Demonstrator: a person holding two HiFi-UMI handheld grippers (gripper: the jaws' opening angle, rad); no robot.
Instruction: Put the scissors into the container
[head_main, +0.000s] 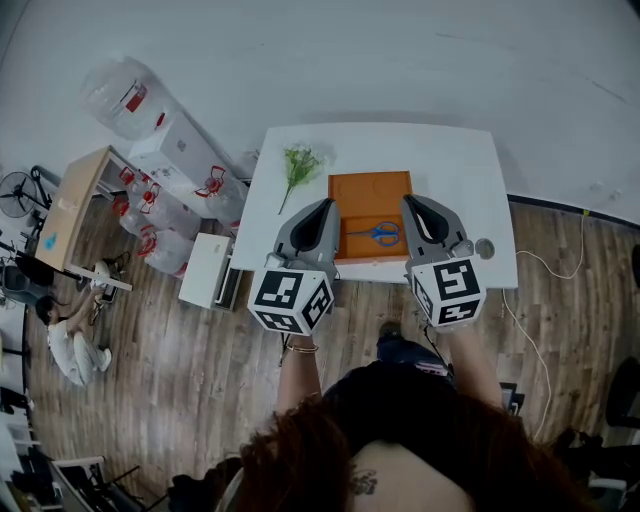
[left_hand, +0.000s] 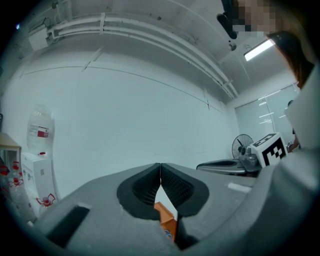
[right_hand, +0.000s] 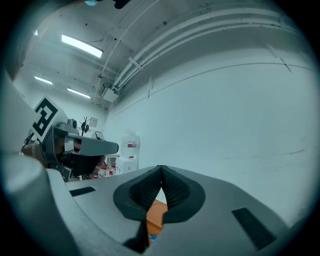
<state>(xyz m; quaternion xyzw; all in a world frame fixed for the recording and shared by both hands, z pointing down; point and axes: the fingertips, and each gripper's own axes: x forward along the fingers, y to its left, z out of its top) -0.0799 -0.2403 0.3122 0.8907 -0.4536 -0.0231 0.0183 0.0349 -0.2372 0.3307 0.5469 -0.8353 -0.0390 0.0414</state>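
Blue-handled scissors (head_main: 377, 233) lie inside the orange container (head_main: 370, 190) on the white table (head_main: 450, 160). My left gripper (head_main: 326, 205) hovers over the container's left edge and my right gripper (head_main: 411, 201) over its right edge. Both are shut, with nothing between the jaws. In the left gripper view the jaws (left_hand: 160, 167) meet at the tips and point at the white wall; a sliver of the orange container (left_hand: 167, 217) shows below them. The right gripper view shows the same: shut jaws (right_hand: 161, 170) with the orange container (right_hand: 156, 215) beneath.
A green plant sprig (head_main: 298, 165) lies on the table left of the container. A small round object (head_main: 485, 248) sits at the table's right front edge. Water bottles (head_main: 160, 215), a white box (head_main: 205, 268) and a wooden desk (head_main: 75, 200) stand to the left on the floor.
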